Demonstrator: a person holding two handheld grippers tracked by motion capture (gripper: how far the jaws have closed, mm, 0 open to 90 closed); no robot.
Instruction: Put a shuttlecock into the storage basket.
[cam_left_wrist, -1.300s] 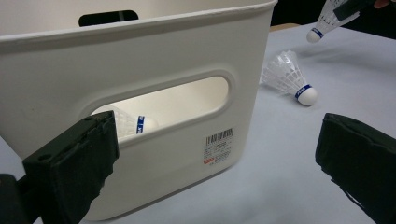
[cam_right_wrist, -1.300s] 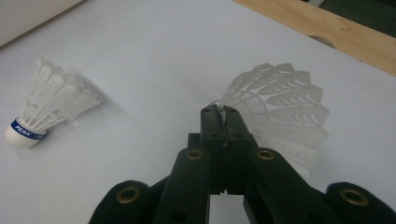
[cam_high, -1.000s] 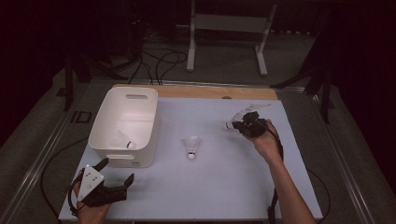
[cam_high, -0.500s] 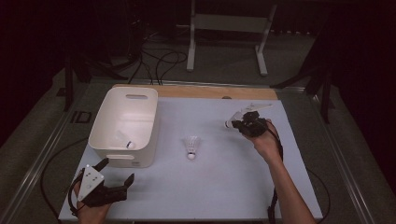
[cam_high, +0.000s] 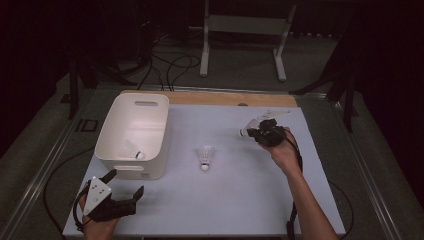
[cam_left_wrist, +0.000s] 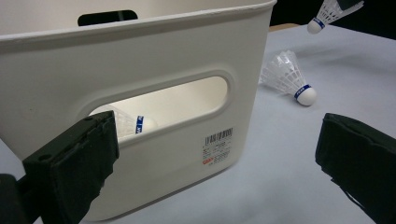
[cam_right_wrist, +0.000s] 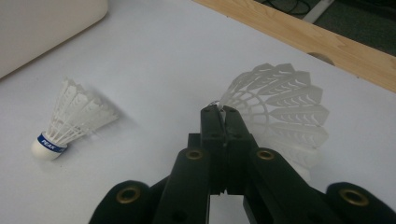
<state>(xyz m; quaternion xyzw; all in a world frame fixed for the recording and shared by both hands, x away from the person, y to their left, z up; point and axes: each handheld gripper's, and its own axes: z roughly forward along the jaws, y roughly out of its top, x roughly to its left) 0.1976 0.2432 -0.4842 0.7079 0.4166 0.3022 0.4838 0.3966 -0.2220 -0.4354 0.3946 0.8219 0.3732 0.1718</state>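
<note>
On the pale desk (cam_high: 240, 200), biggest item first: white bin (cam_high: 131, 131) at the left, one shuttlecock already inside (cam_high: 131, 150), visible through the handle slot from the left gripper view. Left gripper (cam_high: 125, 184) sits at the near left corner just in front of the bin, jaws wide apart, holding nothing. Right gripper (cam_high: 252, 131) is at the far right, jaws clamped on the feather skirt of a shuttlecock (cam_right_wrist: 280, 116), cork end pointing left toward the bin, lifted off the desk. Bin lies well to the left of that held shuttlecock, so the likely move is a leftward carry. Loose shuttlecock (cam_high: 204, 157) lies mid-desk between bin and right gripper, cork toward the person, nearer the right hand.
</note>
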